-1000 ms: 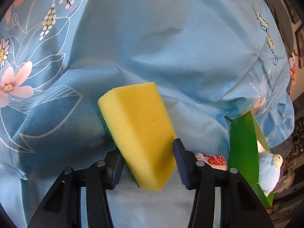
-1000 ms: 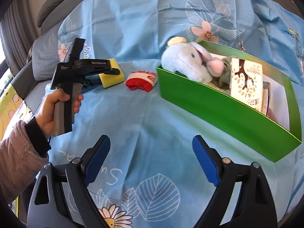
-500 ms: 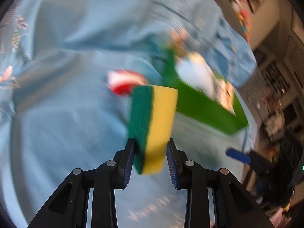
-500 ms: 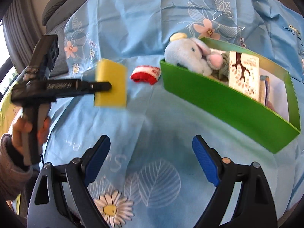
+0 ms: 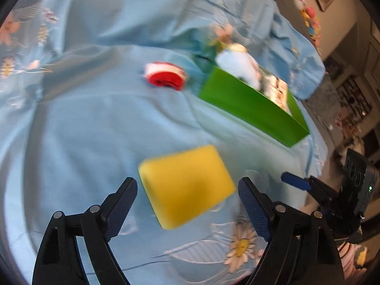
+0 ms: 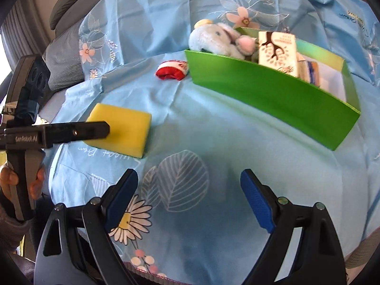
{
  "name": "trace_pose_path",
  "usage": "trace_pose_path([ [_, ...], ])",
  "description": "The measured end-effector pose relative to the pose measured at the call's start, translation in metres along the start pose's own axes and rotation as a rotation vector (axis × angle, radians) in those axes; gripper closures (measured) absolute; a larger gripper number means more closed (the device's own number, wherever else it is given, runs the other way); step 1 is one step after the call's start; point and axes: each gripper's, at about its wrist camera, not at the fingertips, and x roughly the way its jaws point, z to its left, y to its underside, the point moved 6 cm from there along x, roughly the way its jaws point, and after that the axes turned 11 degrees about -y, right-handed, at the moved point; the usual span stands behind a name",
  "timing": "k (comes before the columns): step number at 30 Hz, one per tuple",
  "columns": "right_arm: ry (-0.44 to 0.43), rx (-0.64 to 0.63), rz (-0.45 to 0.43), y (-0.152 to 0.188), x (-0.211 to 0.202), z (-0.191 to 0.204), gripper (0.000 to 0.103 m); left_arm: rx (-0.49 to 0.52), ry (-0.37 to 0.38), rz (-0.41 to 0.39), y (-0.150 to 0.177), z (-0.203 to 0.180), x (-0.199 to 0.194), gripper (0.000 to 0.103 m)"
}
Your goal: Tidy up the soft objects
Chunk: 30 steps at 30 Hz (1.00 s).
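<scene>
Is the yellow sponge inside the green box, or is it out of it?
Out. The sponge lies on the blue cloth, apart from the green box, between the opening jaws of the left gripper, whose pads do not touch it.

Black hand-held gripper (image 6: 188,201), blue pads (image 6: 257,201)

So the yellow sponge (image 6: 121,130) is lying flat on the blue cloth at center-left of the right wrist view, yellow side up, a bit blurry in the left one. The red-and-white rolled sock (image 6: 171,70) sits upper-middle, just beside the green box's (image 6: 273,95) left end. A light blue plush elephant (image 6: 213,41) leans over that end of the box, pink ear showing.
</scene>
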Motion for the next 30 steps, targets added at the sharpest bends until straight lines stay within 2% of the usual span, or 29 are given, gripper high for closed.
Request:
trace_pose_path([
  [5,-0.058,-0.024,0.013,-0.001,0.022,0.019,0.015,0.048,-0.074,-0.048,0.000,0.009,-0.001,0.016],
  [11,-0.121,-0.110,0.018,-0.007,0.052,0.050,0.017,0.076,-0.064,-0.046,0.011,0.001,0.007,0.016],
  [14,-0.122,-0.151,0.027,-0.011,0.062,0.058,0.023,0.055,-0.038,-0.039,0.012,0.002,0.010,0.017],
  [15,-0.125,-0.170,0.028,-0.012,0.065,0.061,0.029,0.052,-0.033,-0.038,0.013,0.002,0.011,0.020],
  [19,-0.123,-0.207,0.039,-0.018,0.077,0.067,0.041,0.050,-0.019,-0.015,0.014,0.001,0.018,0.035],
  [21,-0.128,-0.217,0.042,-0.021,0.081,0.070,0.050,0.053,-0.022,-0.011,0.015,0.000,0.020,0.035],
  [30,-0.107,-0.232,0.033,-0.024,0.081,0.076,0.056,0.034,-0.008,-0.031,0.014,-0.001,0.010,0.038],
])
